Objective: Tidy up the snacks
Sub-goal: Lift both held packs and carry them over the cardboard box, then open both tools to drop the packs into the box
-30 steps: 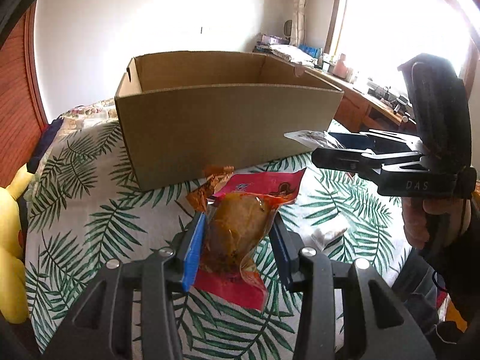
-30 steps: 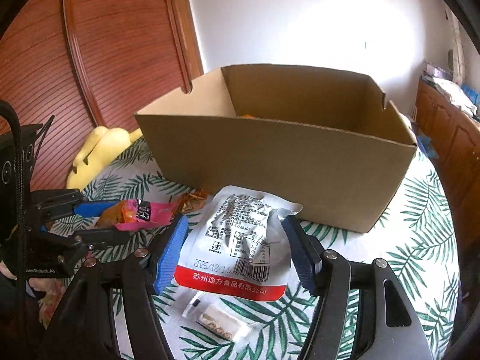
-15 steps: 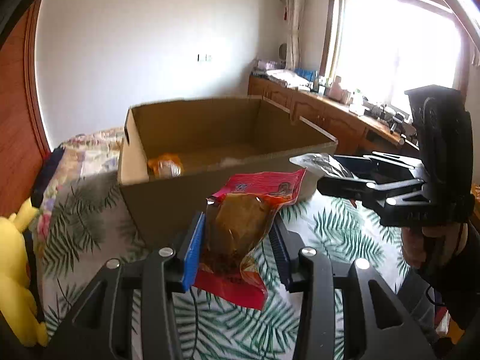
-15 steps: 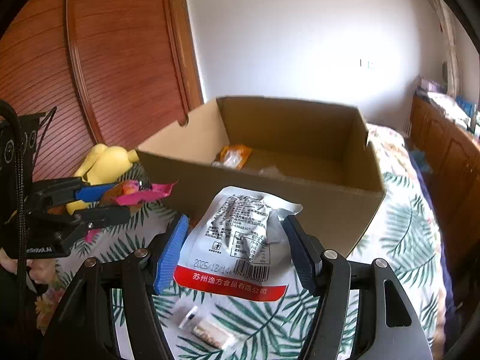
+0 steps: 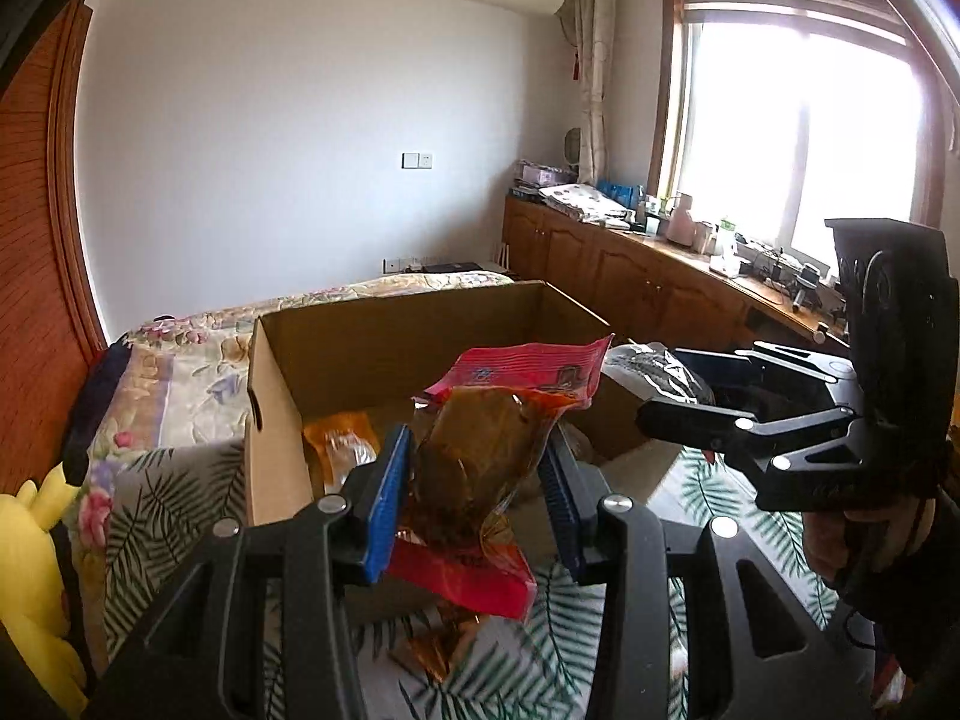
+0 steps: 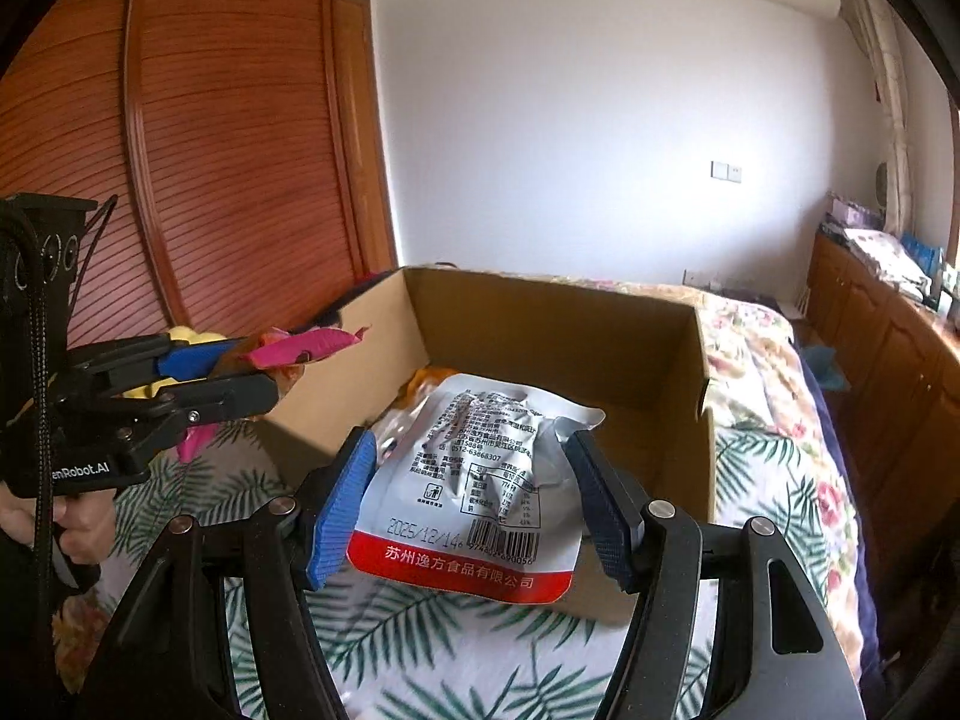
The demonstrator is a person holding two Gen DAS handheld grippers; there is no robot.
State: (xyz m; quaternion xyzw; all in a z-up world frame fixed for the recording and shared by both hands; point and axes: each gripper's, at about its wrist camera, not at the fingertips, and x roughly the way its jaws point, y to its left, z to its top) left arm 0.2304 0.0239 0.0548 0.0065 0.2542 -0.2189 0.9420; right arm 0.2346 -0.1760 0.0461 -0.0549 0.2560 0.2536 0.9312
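Note:
My left gripper (image 5: 477,492) is shut on a red and clear snack pouch (image 5: 480,450) with brown food inside, held above the near wall of an open cardboard box (image 5: 270,396). My right gripper (image 6: 474,498) is shut on a white snack packet (image 6: 480,474) with a red bottom band, held over the box's near edge (image 6: 696,360). An orange snack pack (image 5: 339,450) lies inside the box. Each gripper shows in the other's view: the right one (image 5: 654,384) with the white packet, the left one (image 6: 264,363) with the pink pouch.
The box stands on a bed with a palm-leaf cover (image 6: 456,648). A small orange wrapper (image 5: 432,648) lies on the cover below my left gripper. A yellow plush toy (image 5: 30,576) sits at the left. Wooden cabinets (image 5: 630,282) line the right wall.
Both grippers have risen with their packets and moved forward over the box. The box interior and the orange pack inside have come into view.

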